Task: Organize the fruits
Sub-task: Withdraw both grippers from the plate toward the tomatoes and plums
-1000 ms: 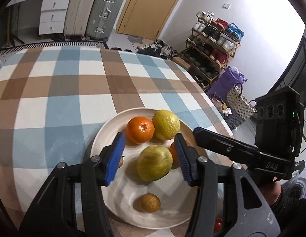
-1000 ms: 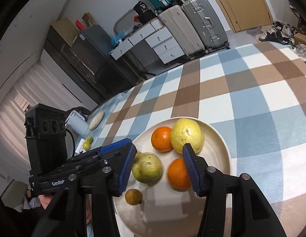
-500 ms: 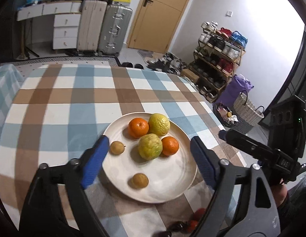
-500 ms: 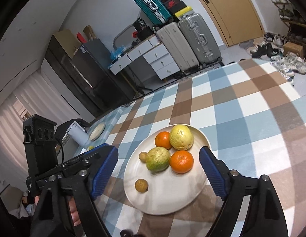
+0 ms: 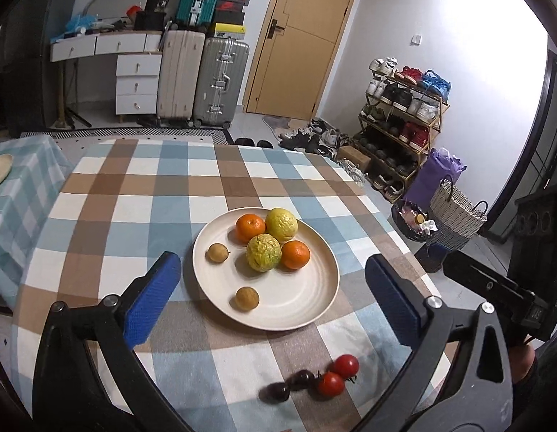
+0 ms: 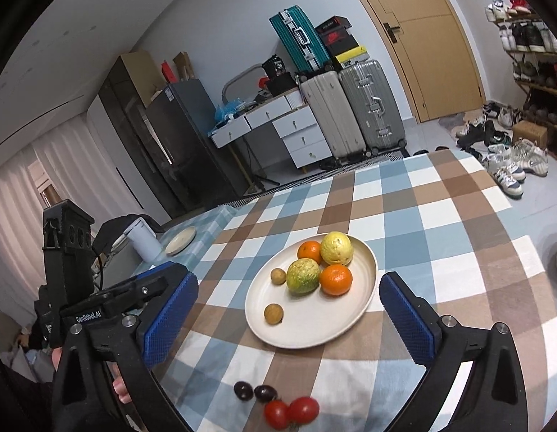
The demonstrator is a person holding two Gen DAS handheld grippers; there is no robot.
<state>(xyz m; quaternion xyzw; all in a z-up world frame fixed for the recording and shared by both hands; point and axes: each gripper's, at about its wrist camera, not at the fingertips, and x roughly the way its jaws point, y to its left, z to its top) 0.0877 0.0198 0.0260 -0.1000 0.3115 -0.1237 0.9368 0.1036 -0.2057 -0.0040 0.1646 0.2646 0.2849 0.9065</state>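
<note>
Checked table (image 5: 134,216) | plate (image 5: 307,309) mid-table | left tool (image 5: 271,300) spread wide, empty

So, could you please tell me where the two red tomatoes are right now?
In the left wrist view the red tomatoes lie on the checked tablecloth, off the plate on its near side, beside two dark grapes.

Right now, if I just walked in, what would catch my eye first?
Likely the cream plate mid-table on the checked cloth, holding two oranges, two yellow-green fruits and two small brown ones. Nearer the camera, two red tomatoes and two dark fruits lie loose on the cloth, between open blue-padded grippers.
</note>
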